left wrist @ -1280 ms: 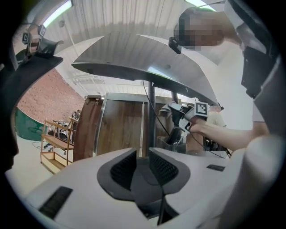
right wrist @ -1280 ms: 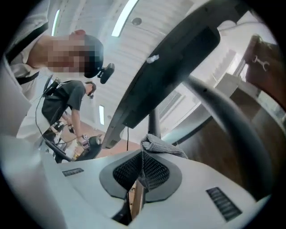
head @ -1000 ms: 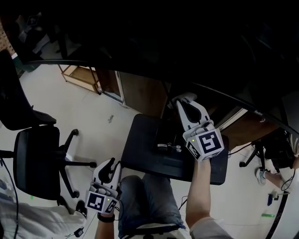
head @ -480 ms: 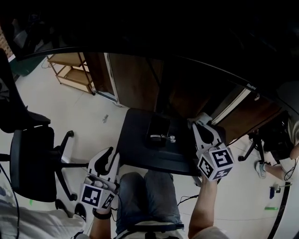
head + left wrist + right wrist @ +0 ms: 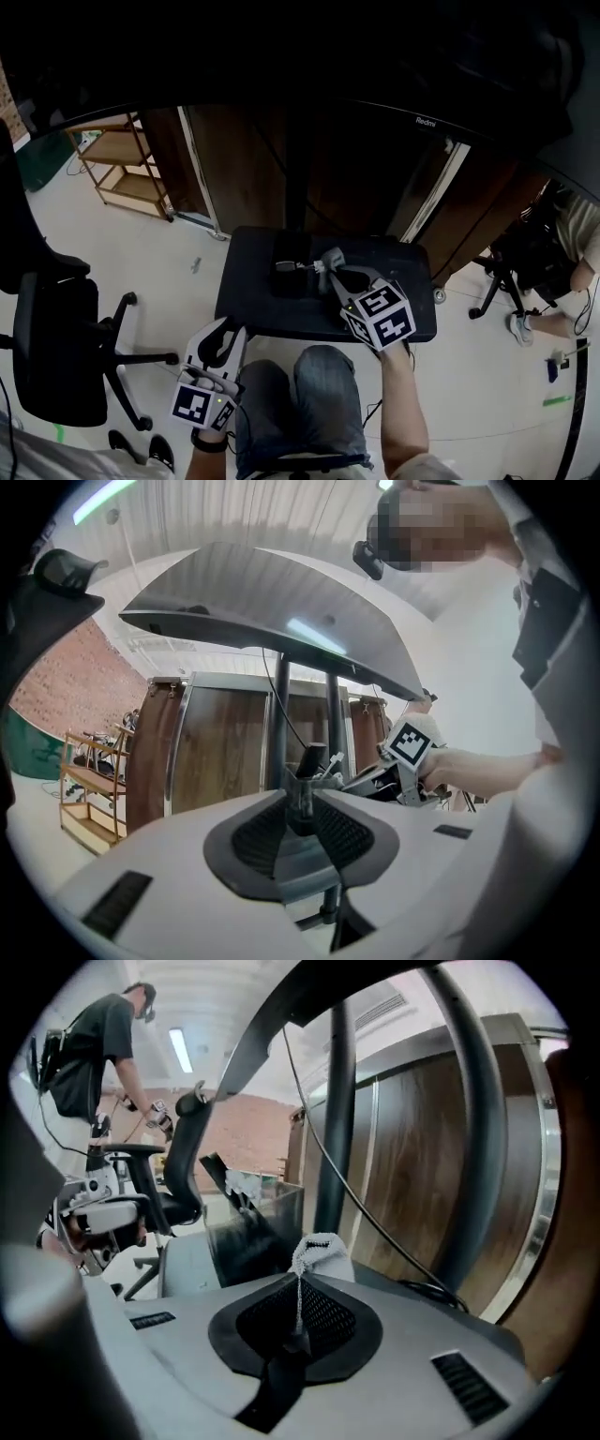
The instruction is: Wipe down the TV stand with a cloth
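Observation:
The TV stand's black base (image 5: 253, 302) lies on the floor in front of my knees, its pole (image 5: 294, 187) rising to the dark TV overhead. My right gripper (image 5: 330, 266) rests over the middle of the base, shut on a small pale cloth (image 5: 328, 257). In the right gripper view the cloth (image 5: 316, 1252) sticks out bunched from between the closed pads, beside the pole (image 5: 335, 1129). My left gripper (image 5: 219, 345) hangs off the base's near left corner, shut with nothing in it. In the left gripper view the jaws meet (image 5: 302, 810), and the right gripper (image 5: 386, 772) shows beyond.
A black office chair (image 5: 56, 347) stands at the left and a wooden shelf rack (image 5: 117, 164) at the back left. Wood-panelled cabinets (image 5: 244, 169) run behind the stand. A seated person (image 5: 572, 234) and another chair's base (image 5: 497, 277) are at the right. Another person (image 5: 94, 1044) stands far off.
My right gripper has slid leftward across the base with the cloth, from its right part to the middle. The head view has tipped up. The left gripper has barely moved.

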Demonstrator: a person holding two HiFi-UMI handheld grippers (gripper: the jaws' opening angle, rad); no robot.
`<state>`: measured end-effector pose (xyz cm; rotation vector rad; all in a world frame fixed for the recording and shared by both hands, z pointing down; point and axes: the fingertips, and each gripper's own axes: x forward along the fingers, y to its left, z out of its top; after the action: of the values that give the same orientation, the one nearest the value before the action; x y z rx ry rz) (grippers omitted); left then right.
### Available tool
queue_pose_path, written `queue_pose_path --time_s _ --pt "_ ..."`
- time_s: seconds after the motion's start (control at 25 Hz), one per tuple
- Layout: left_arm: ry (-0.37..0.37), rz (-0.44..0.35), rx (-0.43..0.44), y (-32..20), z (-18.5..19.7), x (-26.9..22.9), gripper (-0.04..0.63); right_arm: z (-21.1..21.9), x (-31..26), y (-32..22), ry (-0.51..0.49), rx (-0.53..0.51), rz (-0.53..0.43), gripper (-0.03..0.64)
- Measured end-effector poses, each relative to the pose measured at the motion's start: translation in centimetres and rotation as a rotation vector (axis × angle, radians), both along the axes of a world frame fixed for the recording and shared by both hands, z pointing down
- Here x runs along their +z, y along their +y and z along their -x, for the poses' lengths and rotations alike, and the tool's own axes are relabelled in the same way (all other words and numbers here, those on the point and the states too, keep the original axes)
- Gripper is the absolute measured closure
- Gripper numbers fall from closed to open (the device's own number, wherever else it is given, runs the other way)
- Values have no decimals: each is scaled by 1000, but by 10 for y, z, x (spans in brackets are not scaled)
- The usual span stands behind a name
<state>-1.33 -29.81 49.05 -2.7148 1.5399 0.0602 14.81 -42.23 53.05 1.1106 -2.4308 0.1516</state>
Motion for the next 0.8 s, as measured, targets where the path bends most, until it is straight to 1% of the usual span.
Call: queue_pose_path --time_s 0.08,0.24,0.36,0.44,0.48,0.56,0.64,0.72,0.8 --pt "6 -10 -4 6 2 0 494 -35 10 -3 63 63 24 601" --pt "10 -19 3 13 -2 4 494 -135 24 1 180 239 34 601" --pt "8 -17 15 17 -7 9 494 -210 28 19 209 382 40 601" --pt "6 -17 26 17 -9 10 494 -242 24 36 185 448 26 601" --pt "6 -18 32 17 -10 11 494 -245 15 46 148 454 5 601" --pt "6 -24 42 15 -9 11 494 -224 -13 68 23 409 -58 601" --pt "7 -28 48 14 -10 12 494 -181 -45 88 -78 329 -124 601" --pt "9 -28 53 16 -11 13 494 -131 -62 100 -120 242 -168 601" --pt "10 -26 59 19 -11 15 494 -76 -63 107 -152 146 -174 601"
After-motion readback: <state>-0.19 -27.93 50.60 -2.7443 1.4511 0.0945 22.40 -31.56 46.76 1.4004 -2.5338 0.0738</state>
